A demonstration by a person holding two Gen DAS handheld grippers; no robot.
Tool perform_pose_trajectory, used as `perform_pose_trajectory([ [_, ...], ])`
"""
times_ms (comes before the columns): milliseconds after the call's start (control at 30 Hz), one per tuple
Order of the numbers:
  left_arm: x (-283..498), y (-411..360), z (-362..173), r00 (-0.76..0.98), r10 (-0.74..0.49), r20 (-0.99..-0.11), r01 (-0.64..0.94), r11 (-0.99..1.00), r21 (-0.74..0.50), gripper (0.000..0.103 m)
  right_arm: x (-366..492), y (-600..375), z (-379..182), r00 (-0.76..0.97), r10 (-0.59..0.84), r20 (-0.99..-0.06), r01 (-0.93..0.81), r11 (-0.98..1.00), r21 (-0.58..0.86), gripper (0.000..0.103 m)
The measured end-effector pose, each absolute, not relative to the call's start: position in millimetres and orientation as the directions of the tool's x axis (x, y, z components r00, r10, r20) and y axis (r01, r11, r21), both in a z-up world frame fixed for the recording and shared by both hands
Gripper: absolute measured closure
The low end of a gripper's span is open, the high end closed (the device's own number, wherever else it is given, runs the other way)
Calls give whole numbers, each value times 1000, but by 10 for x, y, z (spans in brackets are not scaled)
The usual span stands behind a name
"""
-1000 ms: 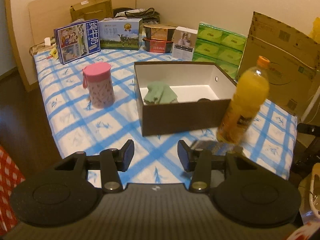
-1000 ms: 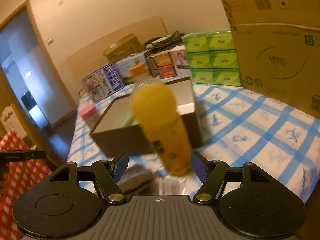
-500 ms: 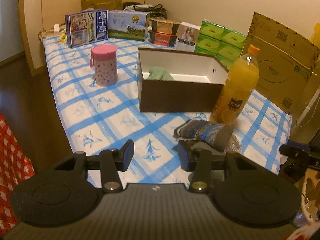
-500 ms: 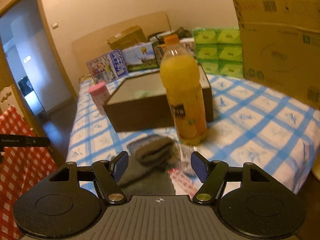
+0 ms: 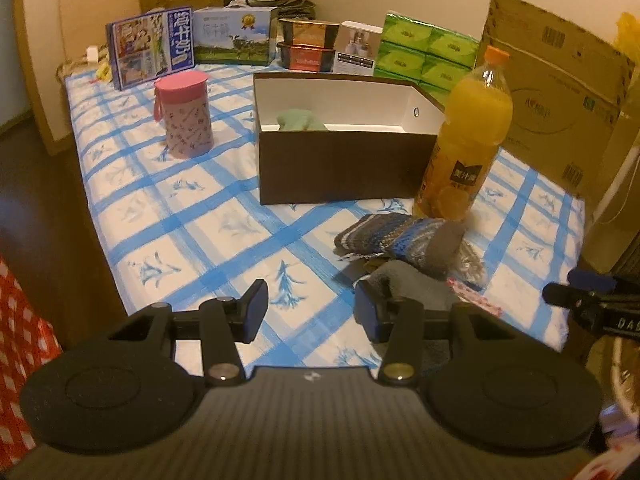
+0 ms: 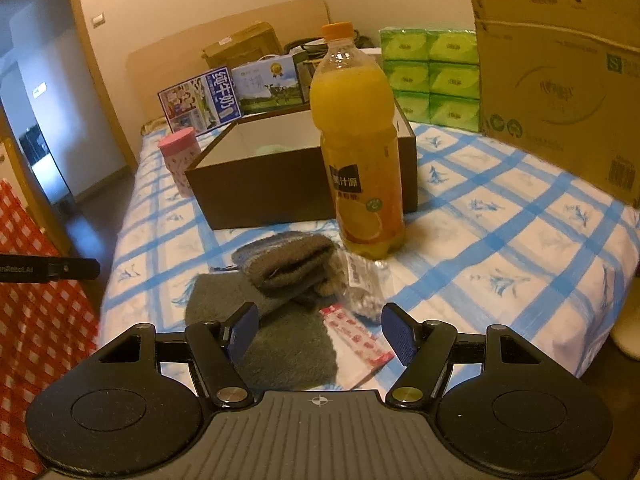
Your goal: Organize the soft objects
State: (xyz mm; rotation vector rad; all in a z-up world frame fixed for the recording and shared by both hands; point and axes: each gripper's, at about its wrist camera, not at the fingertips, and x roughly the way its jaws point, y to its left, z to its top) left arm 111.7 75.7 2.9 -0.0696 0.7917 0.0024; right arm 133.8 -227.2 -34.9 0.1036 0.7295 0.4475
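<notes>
A brown box with a white inside [image 5: 340, 168] [image 6: 256, 188] stands mid-table and holds a green cloth [image 5: 300, 119]. In front of it lie a knitted blue-grey sock [image 5: 400, 238] [image 6: 288, 262] and a flat grey cloth [image 6: 260, 332] [image 5: 416, 284]. My left gripper [image 5: 308, 312] is open and empty above the table's front edge, left of the cloths. My right gripper [image 6: 318, 330] is open and empty, just short of the grey cloth.
An orange juice bottle [image 5: 468, 140] [image 6: 360, 148] stands beside the box's near right corner. A clear packet [image 6: 364, 284] and a red-patterned packet [image 6: 356, 352] lie by the cloths. A pink canister [image 5: 186, 114] stands left of the box. Cartons and green tissue packs [image 5: 424, 54] line the back.
Both grippers have pulled back from the table. The sock and grey cloth have come into view in front of them. Both stay open.
</notes>
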Motion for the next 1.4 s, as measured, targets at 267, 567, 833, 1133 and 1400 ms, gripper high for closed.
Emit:
perform_pose_trajectory([
  [267, 1493, 725, -318, 689, -31, -724, 47, 999, 2, 62, 1600, -1969, -450, 657, 430, -619, -432, 888, 158, 34],
  [567, 1940, 613, -777, 644, -68, -762, 212, 973, 92, 63, 1915, -1503, -592, 654, 441, -615, -532, 846, 40, 34],
  [833, 2185, 429, -976, 645, -137, -752, 365, 919, 146, 66, 2125, -1213, -778, 644, 432, -631, -588, 807, -47, 34],
  [1133, 2353, 369, -1151, 624, -211, -752, 462, 876, 137, 88, 2200, -1006, -950, 617, 431, -659, -650, 750, -118, 34],
  [1400, 2345, 345, -1224, 611, -238, -755, 476, 872, 111, 99, 2293, -919, -1148, 592, 386, -707, -655, 742, -142, 67],
])
